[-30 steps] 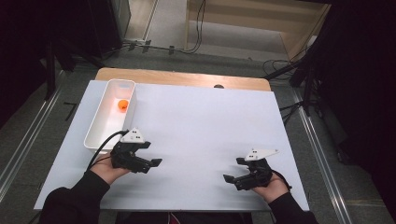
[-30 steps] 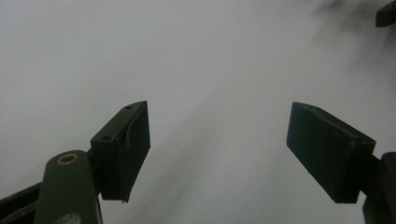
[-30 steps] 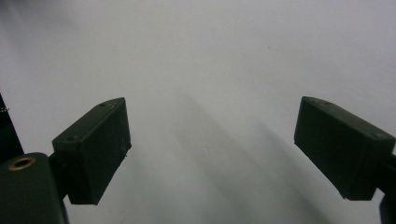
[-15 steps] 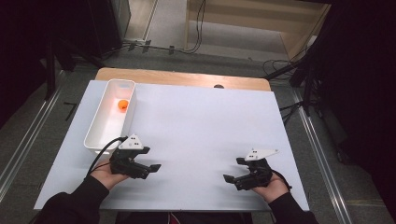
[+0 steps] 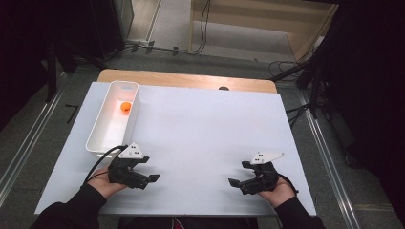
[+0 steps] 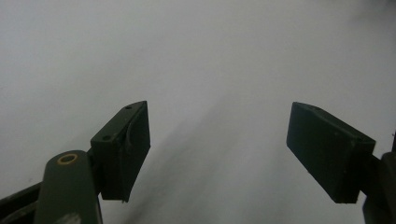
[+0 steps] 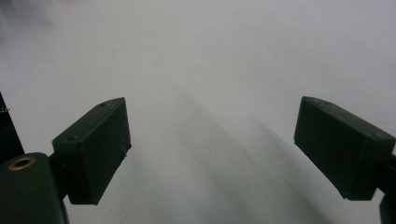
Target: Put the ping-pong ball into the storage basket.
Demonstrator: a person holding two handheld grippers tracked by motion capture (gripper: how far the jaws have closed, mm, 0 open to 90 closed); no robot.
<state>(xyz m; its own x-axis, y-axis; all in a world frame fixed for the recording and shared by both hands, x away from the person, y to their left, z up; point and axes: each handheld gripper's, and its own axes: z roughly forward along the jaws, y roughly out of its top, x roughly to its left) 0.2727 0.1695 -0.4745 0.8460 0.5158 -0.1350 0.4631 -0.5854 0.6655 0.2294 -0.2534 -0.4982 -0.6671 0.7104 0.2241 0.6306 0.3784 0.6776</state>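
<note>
Both the left gripper (image 5: 149,179) and the right gripper (image 5: 235,182) rest wide open and empty on the white table (image 5: 205,129), well apart, while the orange ball (image 5: 125,107) lies in the white tray (image 5: 98,138) beyond the left one.

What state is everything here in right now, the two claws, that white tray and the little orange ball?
Left claw: open, holding nothing, low over the table.
Right claw: open, holding nothing, low over the table.
White tray: upright on the white table, far left side.
Orange ball: lying inside the tray, toward its far end.
</note>
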